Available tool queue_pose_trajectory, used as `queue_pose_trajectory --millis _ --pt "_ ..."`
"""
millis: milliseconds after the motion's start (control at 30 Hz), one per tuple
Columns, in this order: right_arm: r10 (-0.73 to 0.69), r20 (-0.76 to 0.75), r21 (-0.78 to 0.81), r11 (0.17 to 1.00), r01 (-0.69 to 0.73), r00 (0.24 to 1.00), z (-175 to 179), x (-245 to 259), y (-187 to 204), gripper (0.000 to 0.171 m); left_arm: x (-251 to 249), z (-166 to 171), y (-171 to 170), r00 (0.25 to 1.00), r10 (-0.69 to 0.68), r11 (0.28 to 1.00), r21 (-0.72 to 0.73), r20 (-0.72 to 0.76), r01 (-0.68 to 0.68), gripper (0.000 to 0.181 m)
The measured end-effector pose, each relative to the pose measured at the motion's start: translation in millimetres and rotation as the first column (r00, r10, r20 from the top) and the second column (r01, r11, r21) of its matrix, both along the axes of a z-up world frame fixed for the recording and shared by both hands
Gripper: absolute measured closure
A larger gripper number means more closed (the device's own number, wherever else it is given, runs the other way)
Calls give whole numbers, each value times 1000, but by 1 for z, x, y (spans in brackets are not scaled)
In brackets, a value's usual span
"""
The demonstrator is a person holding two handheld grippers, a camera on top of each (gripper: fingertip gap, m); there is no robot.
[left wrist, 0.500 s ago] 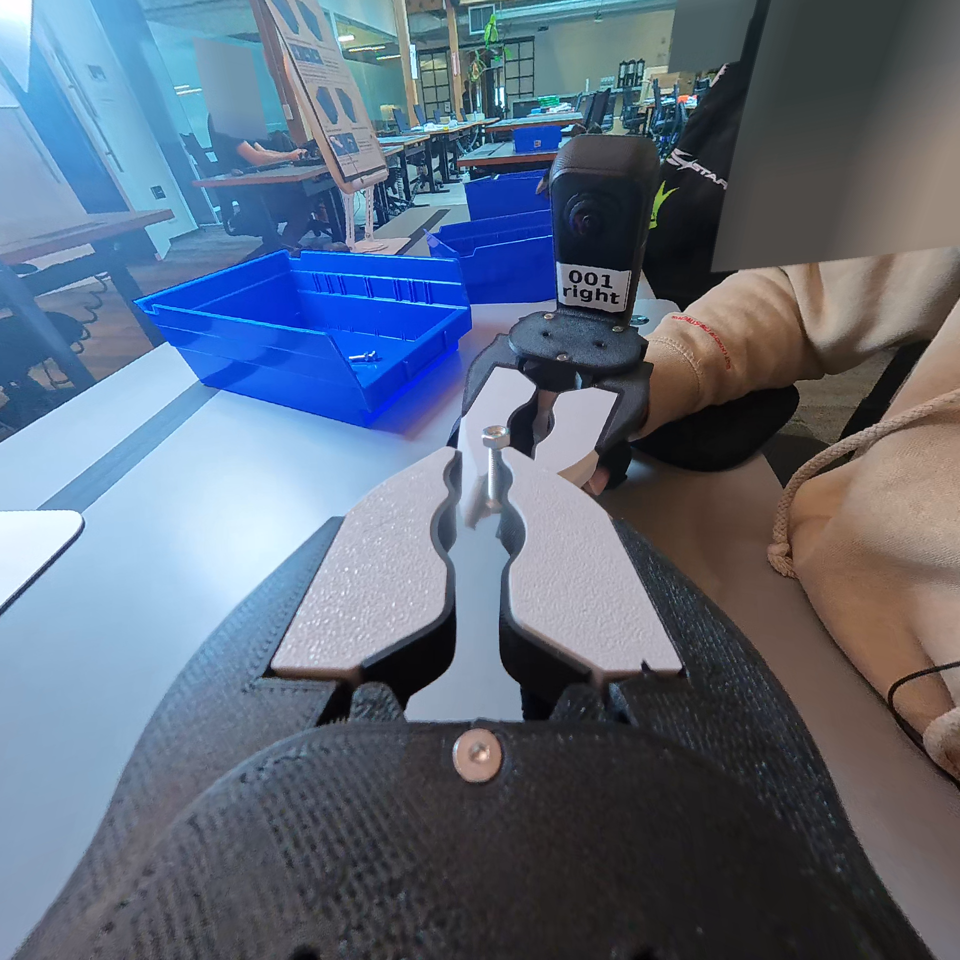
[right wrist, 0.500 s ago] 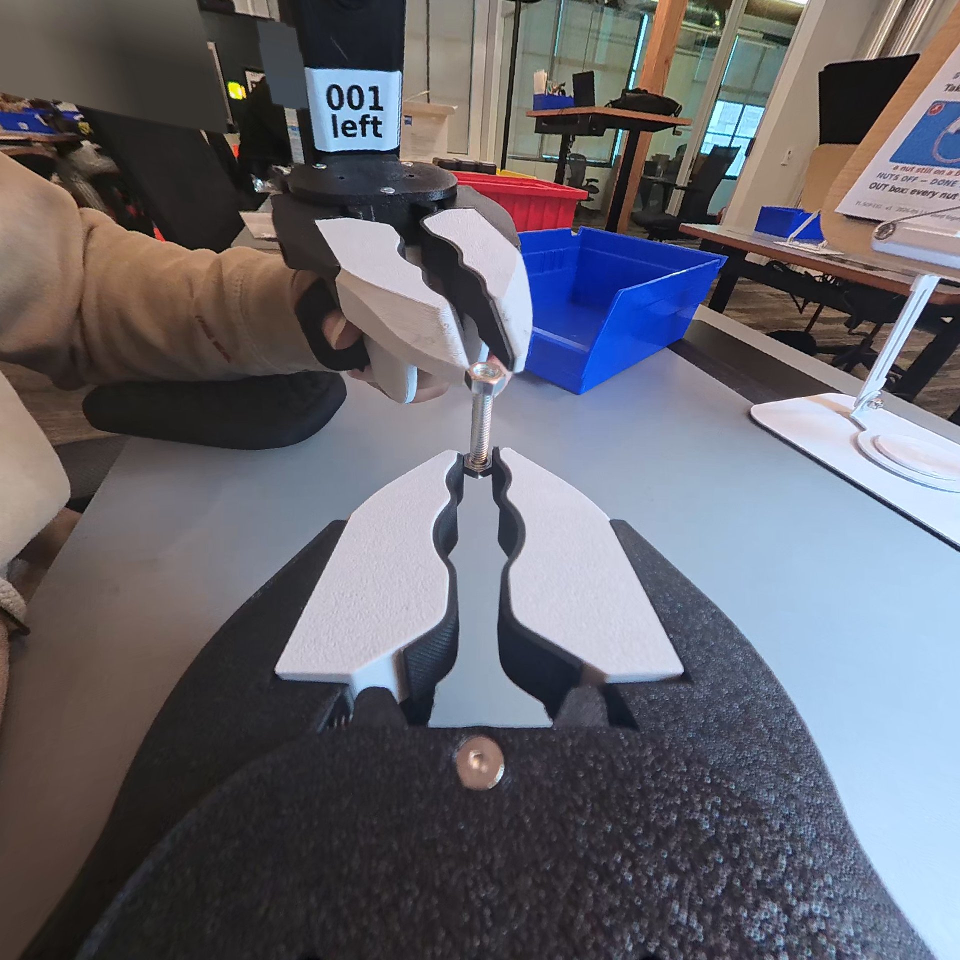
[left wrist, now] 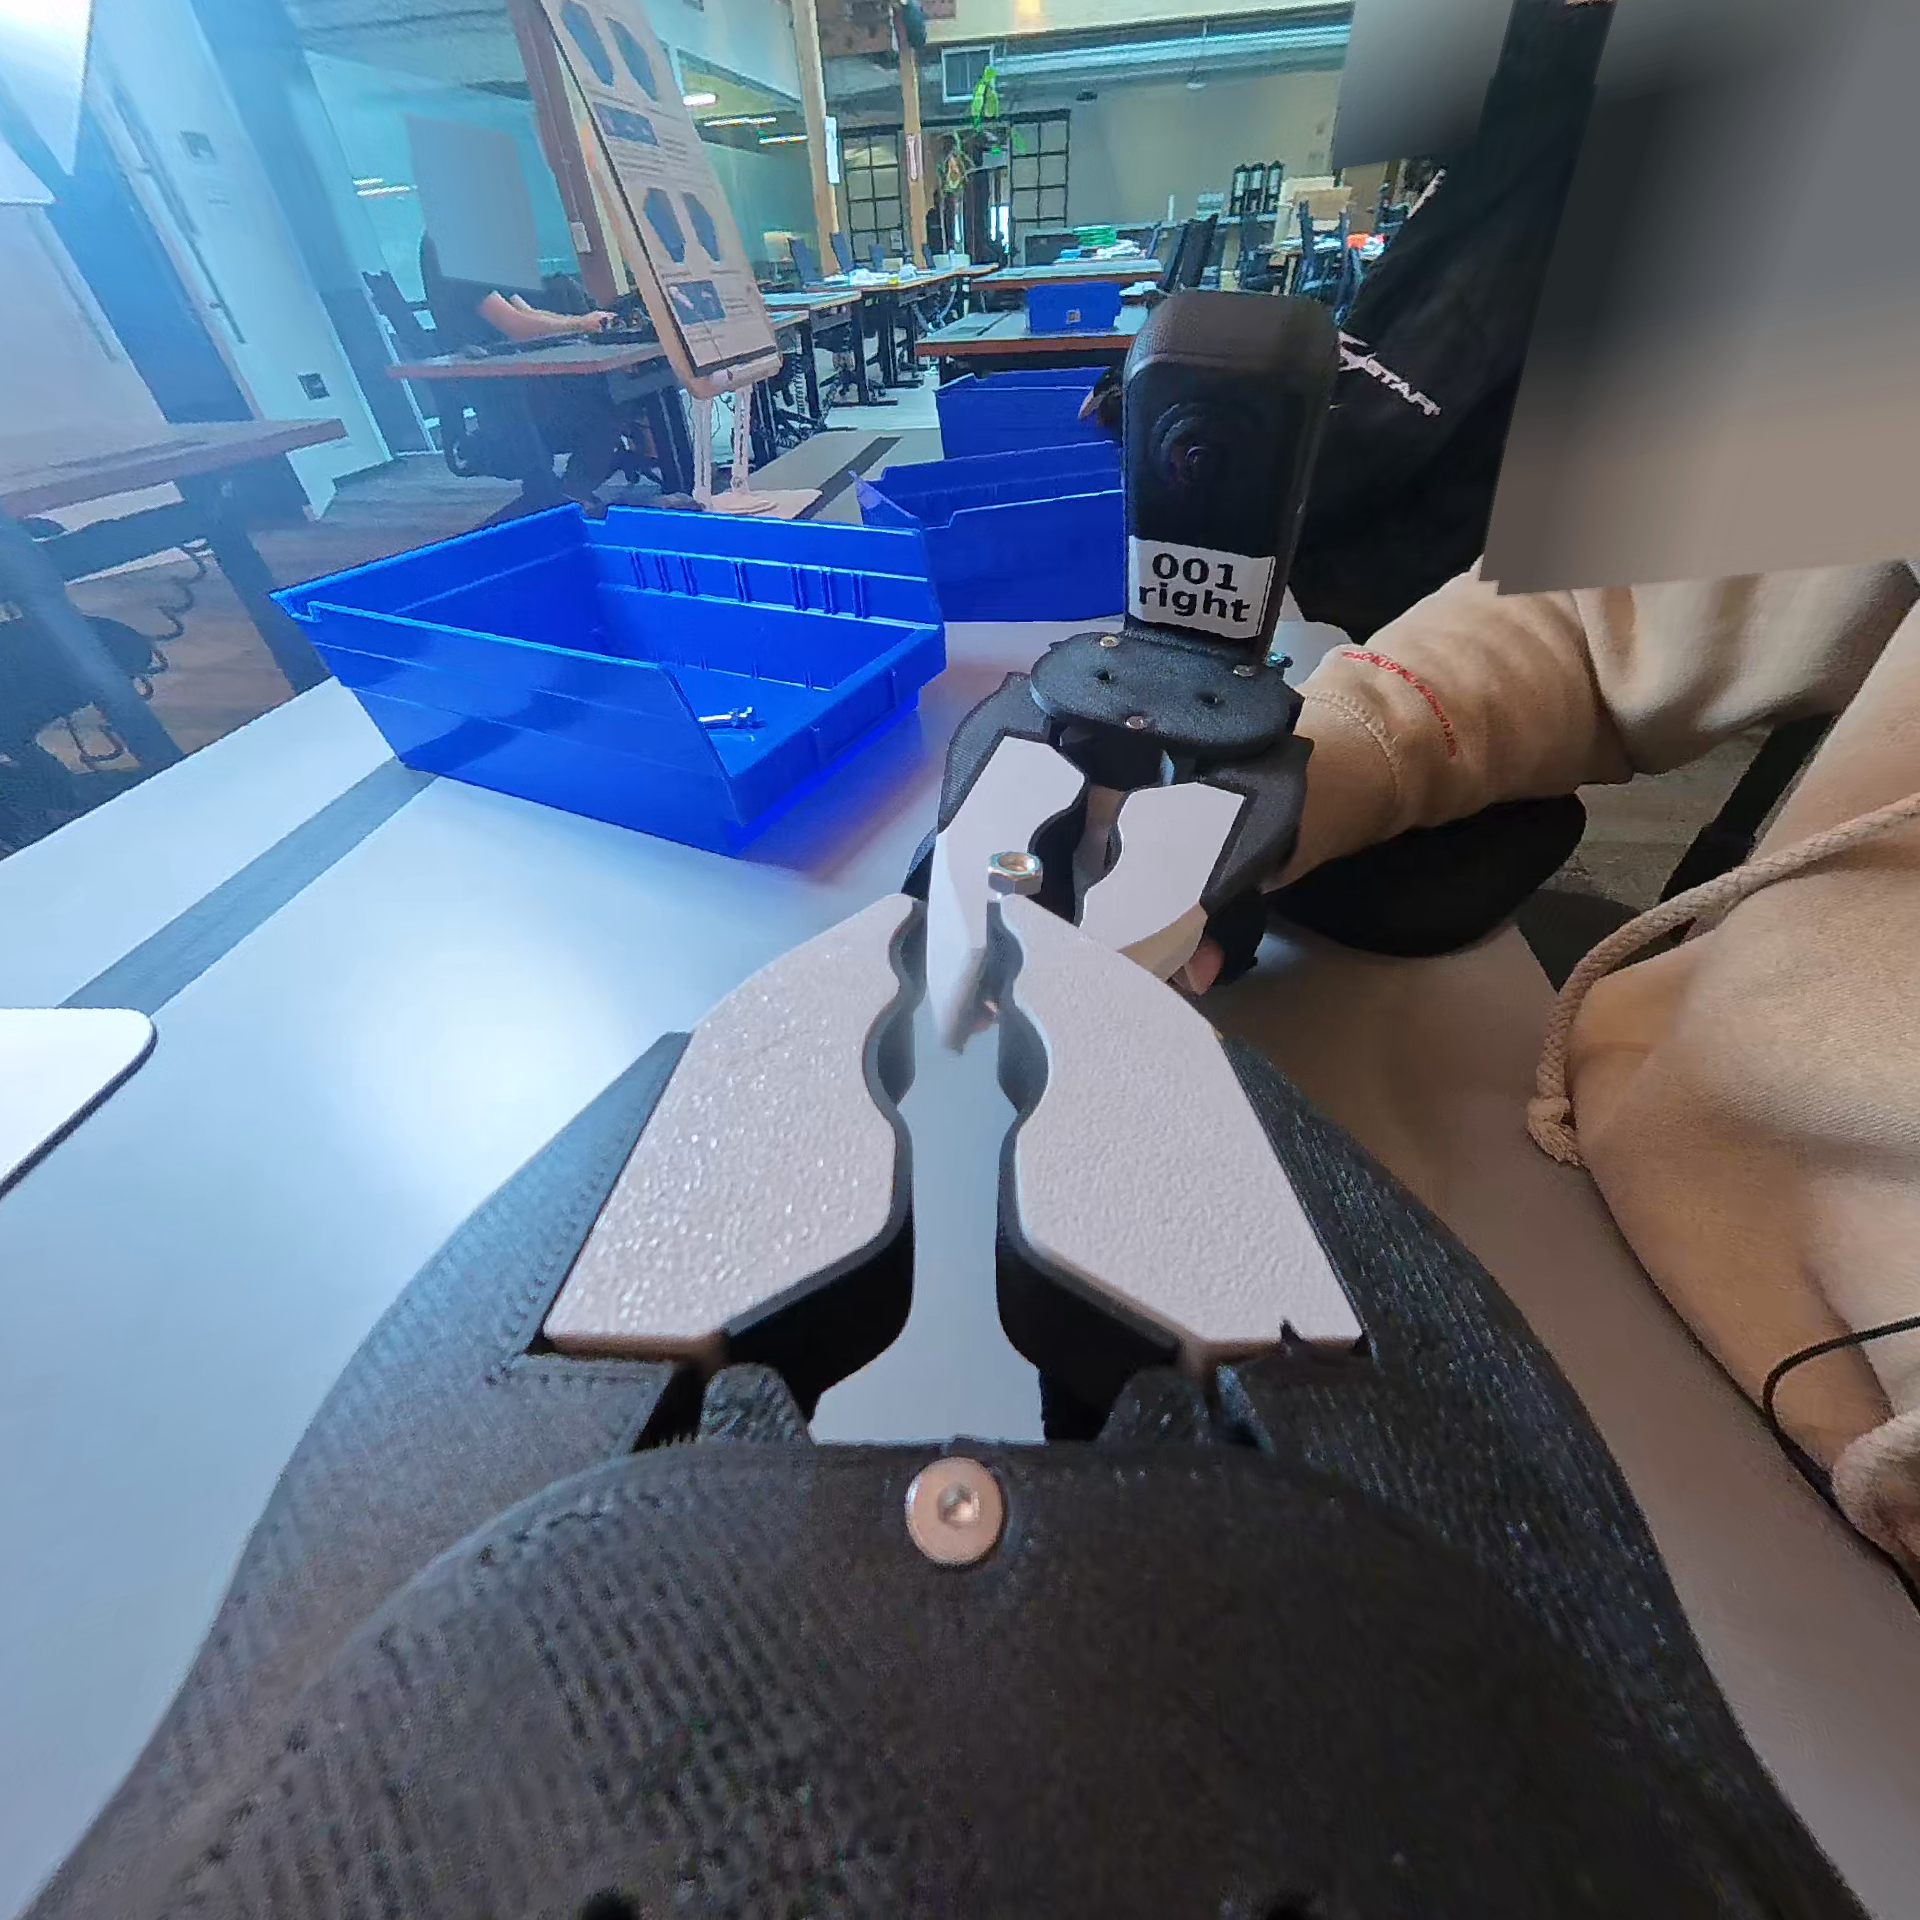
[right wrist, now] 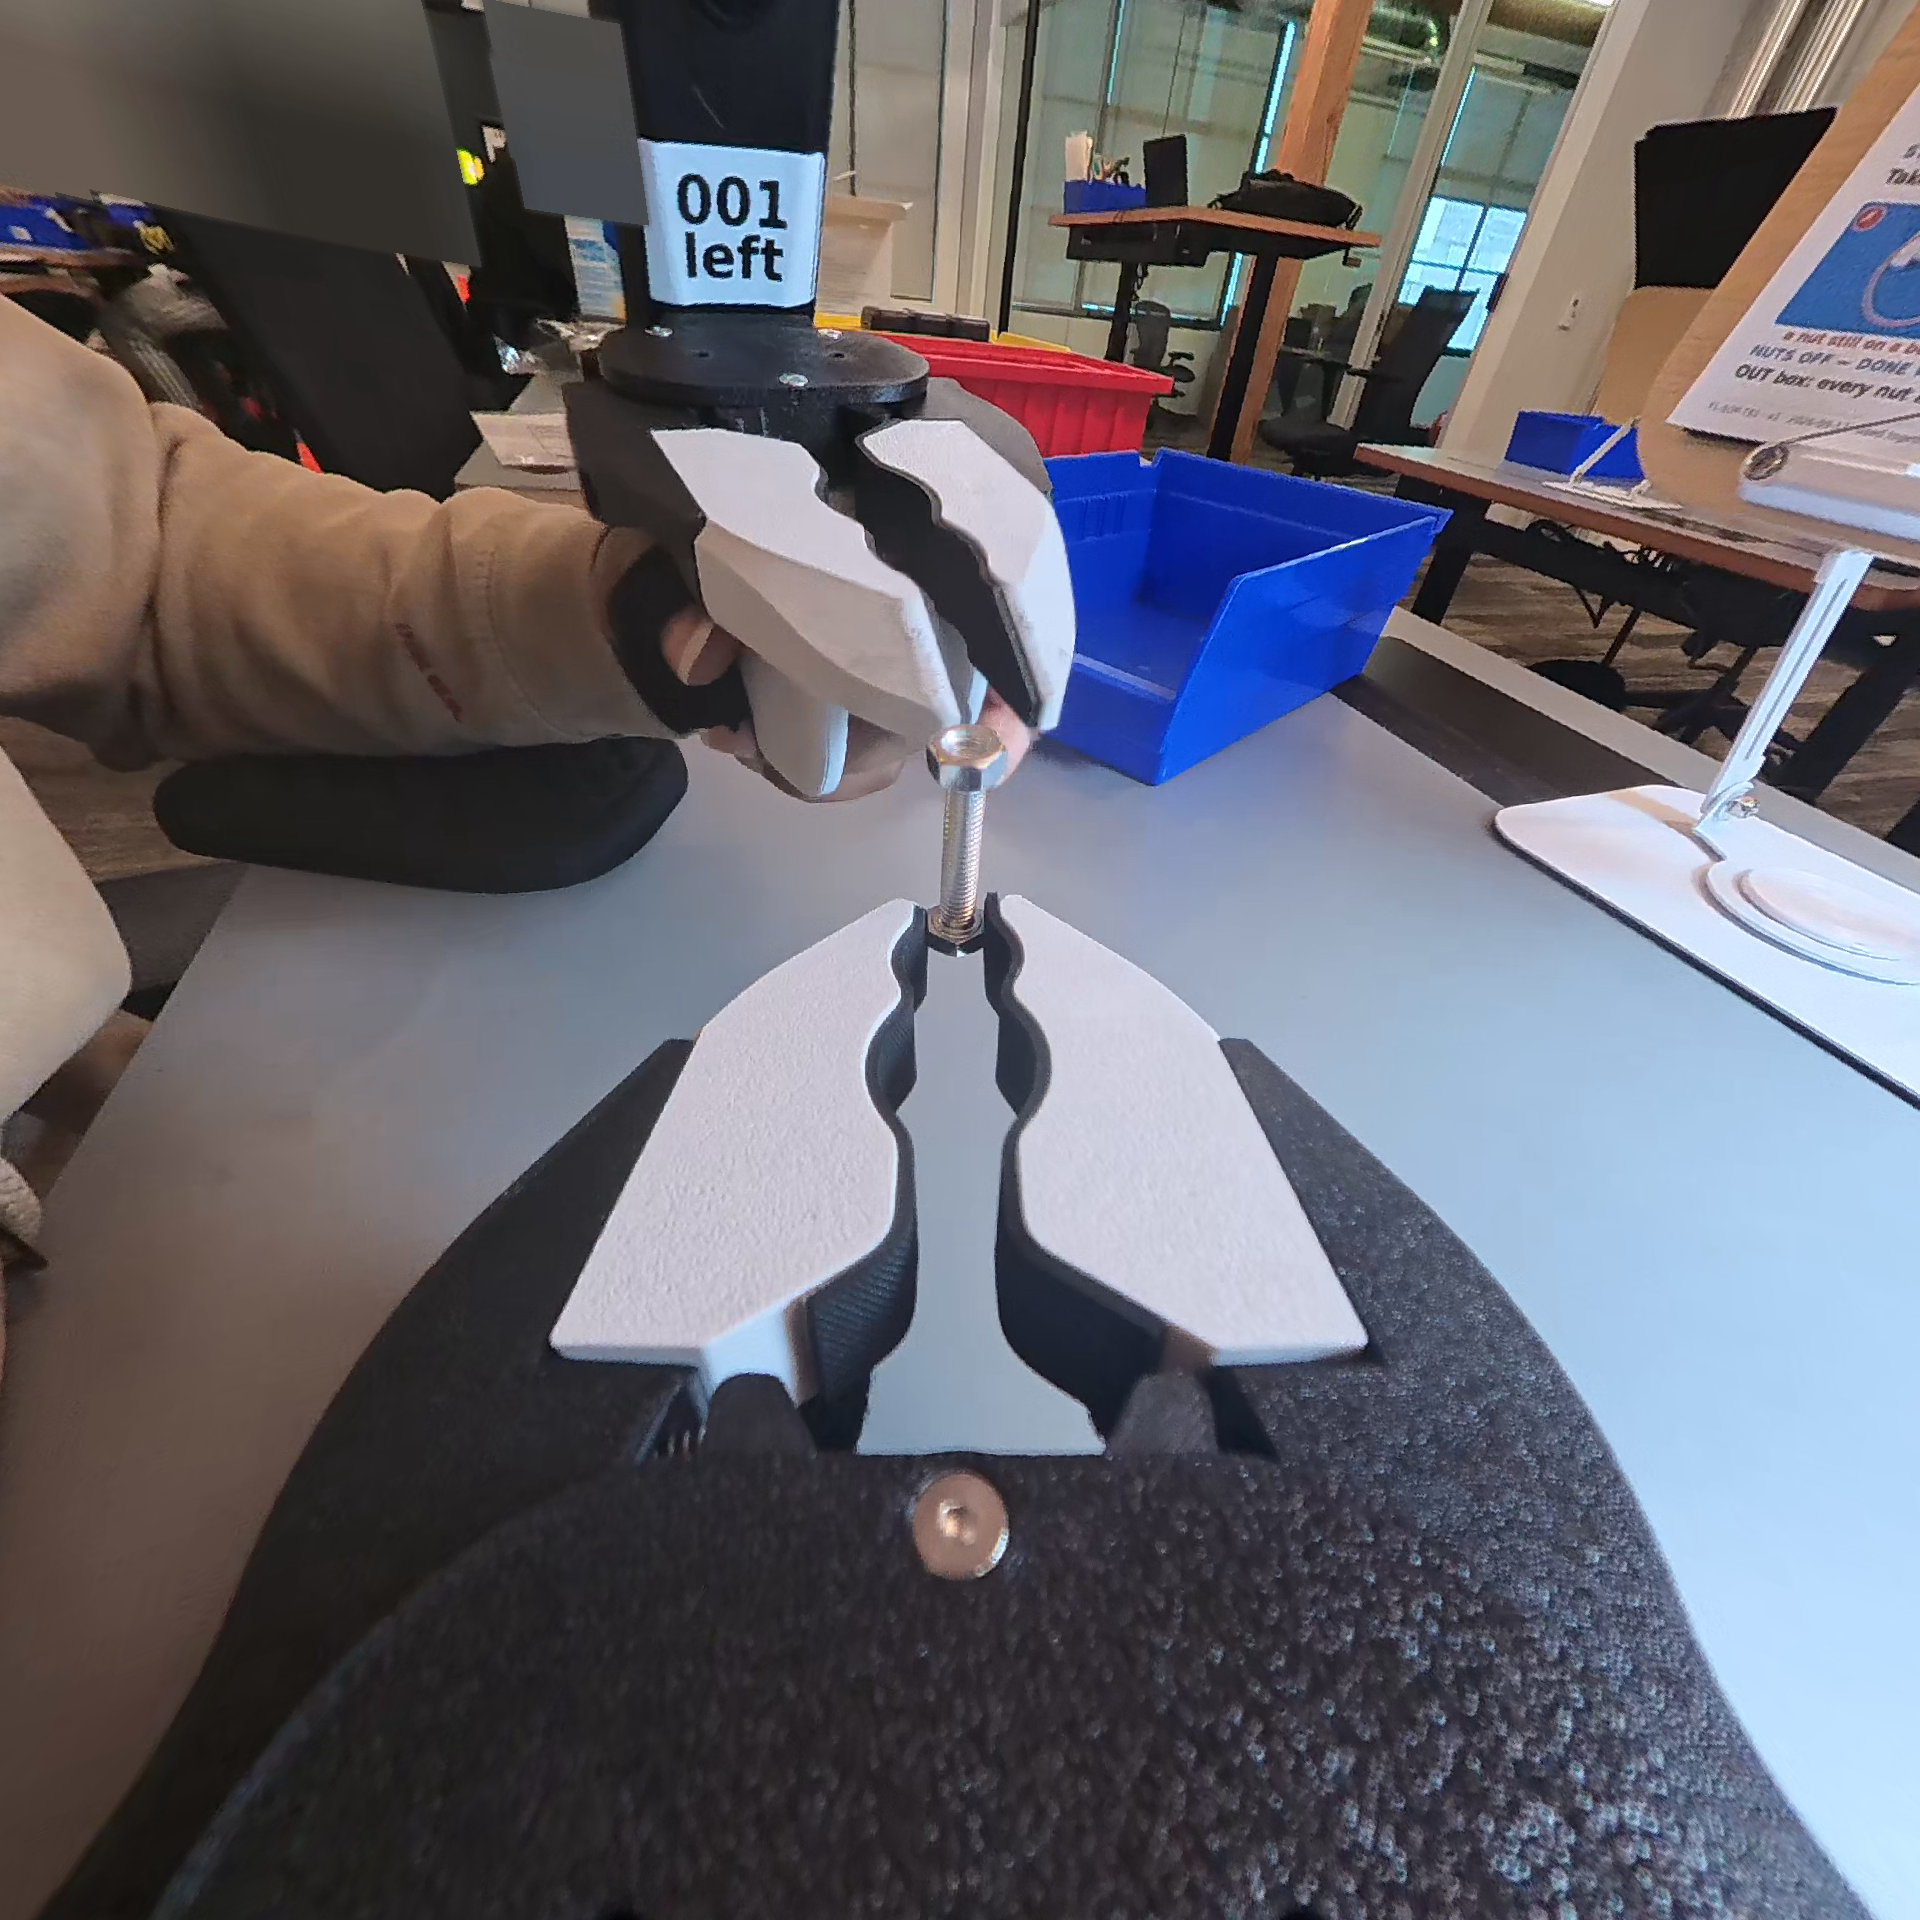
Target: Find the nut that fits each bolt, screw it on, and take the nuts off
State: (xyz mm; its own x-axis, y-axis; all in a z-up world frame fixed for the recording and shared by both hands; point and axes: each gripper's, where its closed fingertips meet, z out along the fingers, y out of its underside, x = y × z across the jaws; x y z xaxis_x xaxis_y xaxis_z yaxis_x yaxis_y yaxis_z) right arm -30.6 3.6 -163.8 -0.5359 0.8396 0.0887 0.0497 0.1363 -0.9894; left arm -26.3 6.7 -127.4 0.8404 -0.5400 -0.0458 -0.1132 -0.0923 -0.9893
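My left view alone shows the blue bin on the desk with a small bolt inside; my right view alone shows a white stand base. In the left view the bolt I hold is blurred and mostly hidden. My left tongs are nearly closed on its shaft, nut on top. My right tongs pinch the lower end.
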Motion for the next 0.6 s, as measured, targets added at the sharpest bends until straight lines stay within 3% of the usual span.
queue_pose_trajectory --millis 200,367,600 --pt "-2 16 5 1000 1 1000 -3 -1 0 161 10 -1 1 999 -29 1000 0 15 29 161" --pt "-2 11 -2 1000 2 1000 -2 -1 0 161 2 -2 2 1000 2 1000 -6 30 -2 169" --pt "-4 20 1 1000 4 1000 -3 -1 1 161 7 -1 0 999 -31 1000 2 42 31 163"
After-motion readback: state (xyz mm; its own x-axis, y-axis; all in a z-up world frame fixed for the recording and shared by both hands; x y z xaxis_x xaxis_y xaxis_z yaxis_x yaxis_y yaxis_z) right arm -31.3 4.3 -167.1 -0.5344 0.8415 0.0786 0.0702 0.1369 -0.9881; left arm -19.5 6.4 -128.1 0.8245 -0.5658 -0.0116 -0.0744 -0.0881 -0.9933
